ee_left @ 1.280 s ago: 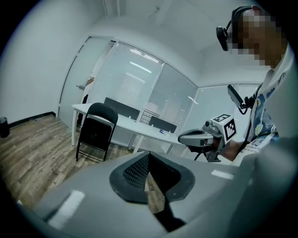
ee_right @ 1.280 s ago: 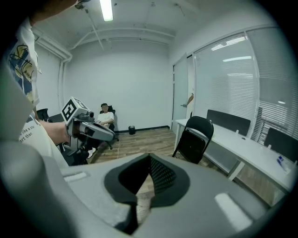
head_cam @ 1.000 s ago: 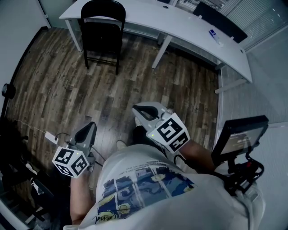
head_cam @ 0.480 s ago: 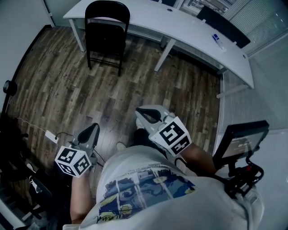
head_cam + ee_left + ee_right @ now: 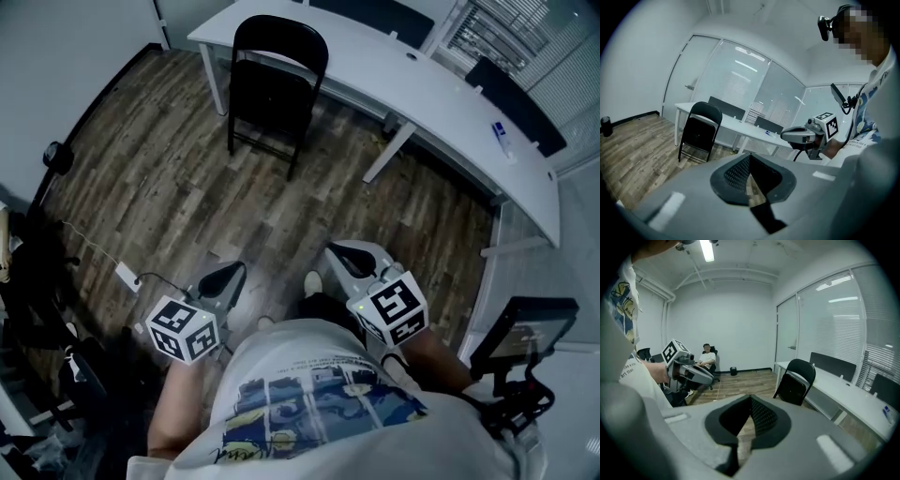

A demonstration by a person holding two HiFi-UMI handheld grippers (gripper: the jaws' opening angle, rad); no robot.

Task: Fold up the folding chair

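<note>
The folding chair stood open and upright, far ahead of both claws, just beside the white desk. The left gripper and right gripper were both clenched shut with nothing in them. The chair sat about between them, and neither looked clearly nearer.

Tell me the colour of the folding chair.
The chair is black all over, frame and seat; the head view shows it best.

At two o'clock we cannot identify the small blue object on the long white desk, itself cropped at twelve.
</note>
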